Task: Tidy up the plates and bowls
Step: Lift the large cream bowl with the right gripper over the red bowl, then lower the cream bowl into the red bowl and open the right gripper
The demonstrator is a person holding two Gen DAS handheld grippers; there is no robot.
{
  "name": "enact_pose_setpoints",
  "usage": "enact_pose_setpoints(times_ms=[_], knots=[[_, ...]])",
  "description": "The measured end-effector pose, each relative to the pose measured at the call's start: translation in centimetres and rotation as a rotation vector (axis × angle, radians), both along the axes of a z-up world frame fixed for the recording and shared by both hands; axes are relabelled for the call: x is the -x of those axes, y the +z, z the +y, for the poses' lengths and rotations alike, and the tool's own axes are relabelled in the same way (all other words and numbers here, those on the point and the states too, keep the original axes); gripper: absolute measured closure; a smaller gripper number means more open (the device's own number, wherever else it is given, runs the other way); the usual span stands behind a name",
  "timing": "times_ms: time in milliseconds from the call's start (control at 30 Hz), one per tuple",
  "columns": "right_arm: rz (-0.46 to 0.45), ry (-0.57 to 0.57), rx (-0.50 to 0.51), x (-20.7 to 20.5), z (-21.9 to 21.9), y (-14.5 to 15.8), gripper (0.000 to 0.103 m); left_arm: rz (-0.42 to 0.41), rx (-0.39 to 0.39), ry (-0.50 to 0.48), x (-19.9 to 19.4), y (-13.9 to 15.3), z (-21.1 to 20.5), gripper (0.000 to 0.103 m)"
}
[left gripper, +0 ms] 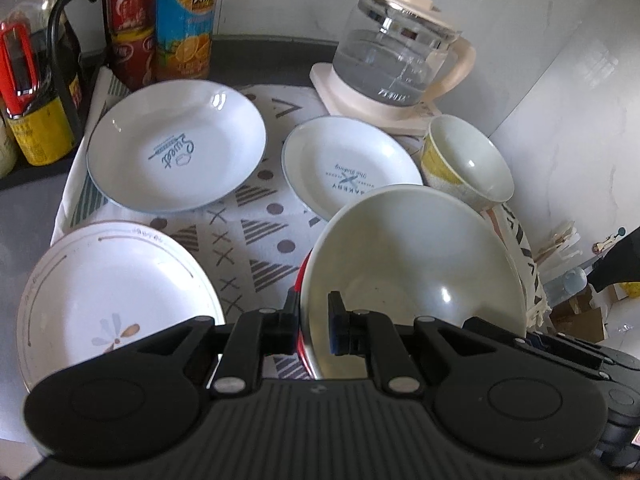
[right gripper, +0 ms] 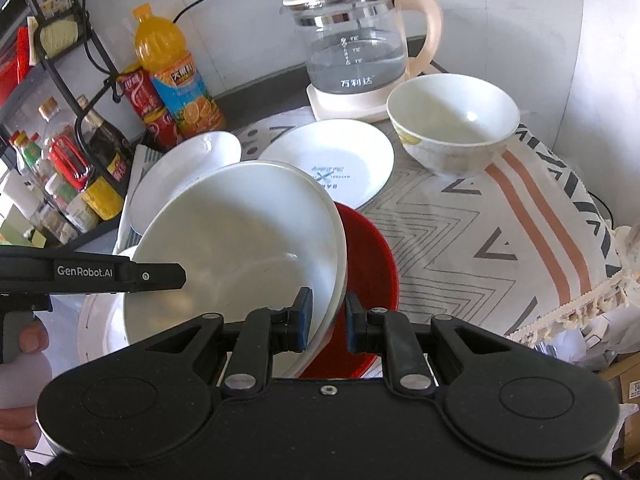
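Both the left gripper (left gripper: pixel 314 322) and right gripper (right gripper: pixel 328 322) have their jaws clenched on opposite rims of the large white ceramic bowl (right gripper: pixel 236 248), held tilted directly above the red bowl (right gripper: pixel 366 264) on the near tabletop.

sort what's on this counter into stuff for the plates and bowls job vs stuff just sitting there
For the job:
large white bowl
red bowl
small bowl
Sweet plate
Bakery plate
flower plate

Lying about:
glass kettle
orange juice bottle
sauce bottles
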State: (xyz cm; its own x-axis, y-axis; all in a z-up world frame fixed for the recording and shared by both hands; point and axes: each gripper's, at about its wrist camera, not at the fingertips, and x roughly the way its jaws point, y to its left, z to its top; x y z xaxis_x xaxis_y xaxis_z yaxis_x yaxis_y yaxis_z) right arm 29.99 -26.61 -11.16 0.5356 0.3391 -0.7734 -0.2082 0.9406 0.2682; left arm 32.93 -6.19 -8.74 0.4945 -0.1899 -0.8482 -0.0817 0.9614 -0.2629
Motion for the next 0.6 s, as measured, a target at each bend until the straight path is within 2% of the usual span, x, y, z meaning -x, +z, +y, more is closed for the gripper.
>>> enact_pose_setpoints(times_ms=[267,467,600], knots=[[0.001,0.014,0.056,-0.9,0.4,-0.7,0.088,0.033,0.009,-0.002,-0.1,-1.3,0.0,0.092],[-0.009,0.003,0.096,-1.7,0.4,-1.1,0.089,0.025,0.011,0.006,-0.6,-1.4,0.1,0.092],[-0.008,0.014,0.097,-2.1,0.6,-1.4,0.094,-0.005,0.011,0.010,-0.6,-0.9,0.3,0.092]])
